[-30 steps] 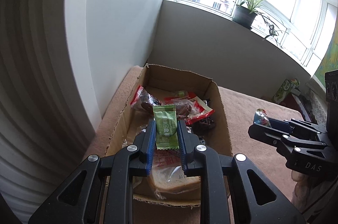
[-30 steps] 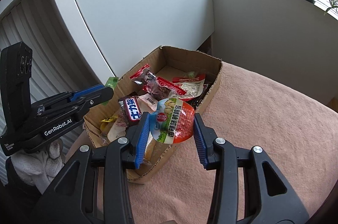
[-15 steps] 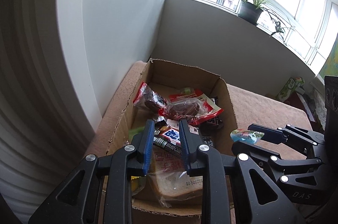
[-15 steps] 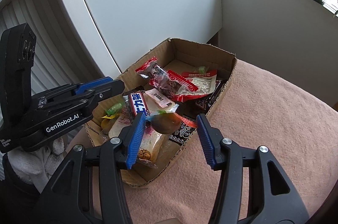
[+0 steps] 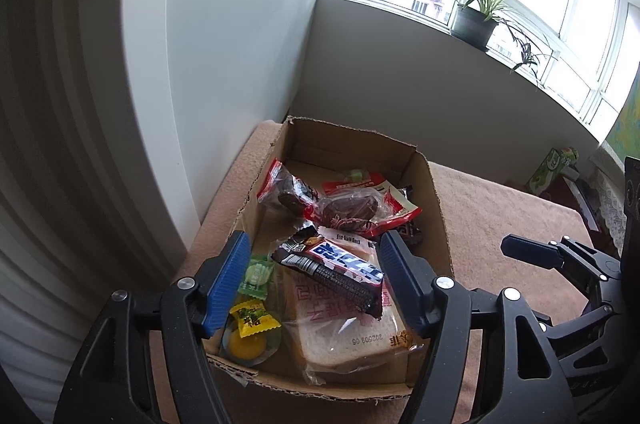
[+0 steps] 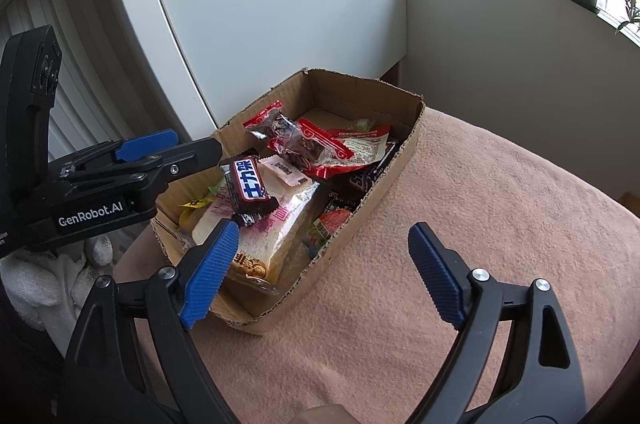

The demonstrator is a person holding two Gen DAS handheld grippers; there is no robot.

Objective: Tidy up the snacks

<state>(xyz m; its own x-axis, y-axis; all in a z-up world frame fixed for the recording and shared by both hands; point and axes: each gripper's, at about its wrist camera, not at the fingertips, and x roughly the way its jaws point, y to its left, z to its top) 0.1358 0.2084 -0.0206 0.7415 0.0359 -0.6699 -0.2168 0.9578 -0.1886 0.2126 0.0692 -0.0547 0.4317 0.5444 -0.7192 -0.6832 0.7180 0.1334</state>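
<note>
Inside the cardboard box [image 5: 436, 220], a light, crinkly chocolate bar [image 5: 332, 270] lies atop soft bagged bread [image 5: 348, 332]; I'd pinch its middle. Both my left claw [image 5: 316, 284] and right claw [image 6: 320, 272] have just been opening, empty.

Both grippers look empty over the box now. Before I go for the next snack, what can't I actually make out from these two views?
- Right gripper: only one finger shows in the left wrist view; the frame edge cuts off the rest.
- Box floor: hidden in both views under the bread pack and chocolate bar.
- Dark wrappers by the box's far wall: print unreadable, partly buried under red packets.
- Green carton: label too small.
</note>
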